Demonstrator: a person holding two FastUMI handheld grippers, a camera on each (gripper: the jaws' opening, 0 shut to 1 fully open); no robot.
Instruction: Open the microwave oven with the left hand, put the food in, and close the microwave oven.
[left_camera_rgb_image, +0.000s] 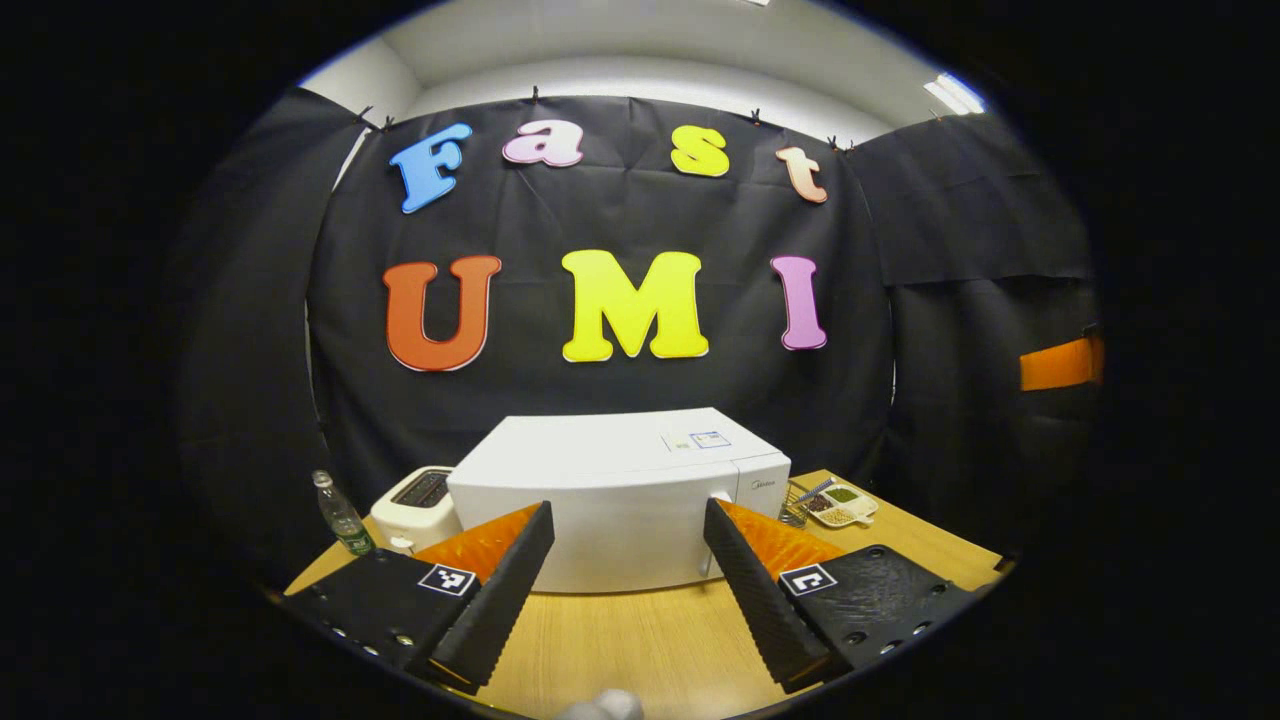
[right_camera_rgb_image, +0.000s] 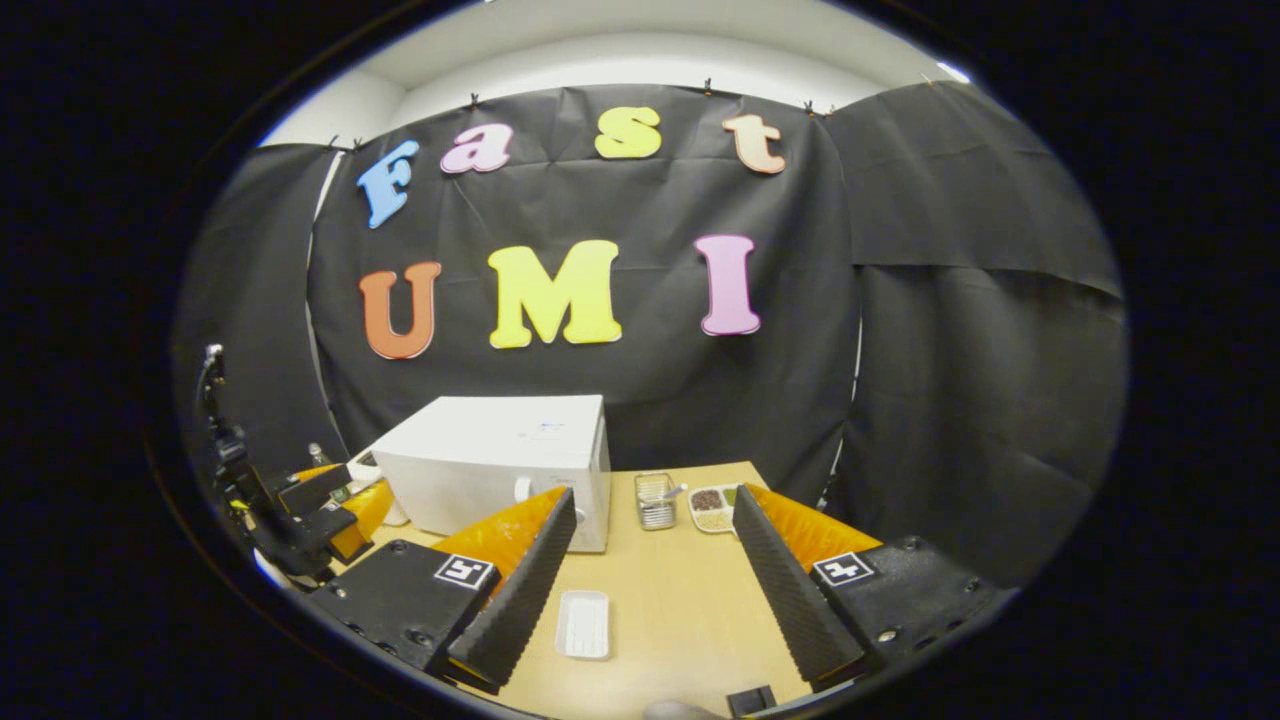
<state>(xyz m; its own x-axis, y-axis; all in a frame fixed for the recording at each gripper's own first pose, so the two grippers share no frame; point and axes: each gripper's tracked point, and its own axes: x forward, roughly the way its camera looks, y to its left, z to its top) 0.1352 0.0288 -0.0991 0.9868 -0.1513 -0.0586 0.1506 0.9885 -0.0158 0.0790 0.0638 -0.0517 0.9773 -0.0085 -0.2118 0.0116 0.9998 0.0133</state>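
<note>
Straight ahead of the left gripper (left_camera_rgb_image: 625, 570), jaws spread wide and empty, sits the closed microwave (left_camera_rgb_image: 620, 490), nearer than to the right gripper (right_camera_rgb_image: 650, 570), likewise spread with nothing held.

The microwave oven (left_camera_rgb_image: 620, 495) is seen as smooth white casing with a soft satin sheen, and the table (left_camera_rgb_image: 640, 640) as pale, matt wood-look board with a fine grain. Matt black ribbed padding is shown on the fingers (left_camera_rgb_image: 500, 590) of the left gripper (left_camera_rgb_image: 628, 590), backed by glossy orange plastic, and the same is found on the right gripper (right_camera_rgb_image: 650, 590). A small smooth white tray (right_camera_rgb_image: 583, 624) looks like plastic, the basket (right_camera_rgb_image: 655, 500) is of bright metal wire, the bottle (left_camera_rgb_image: 340, 515) is of clear glossy plastic, and the toaster (left_camera_rgb_image: 415, 505) is of cream, faintly shiny casing.
</note>
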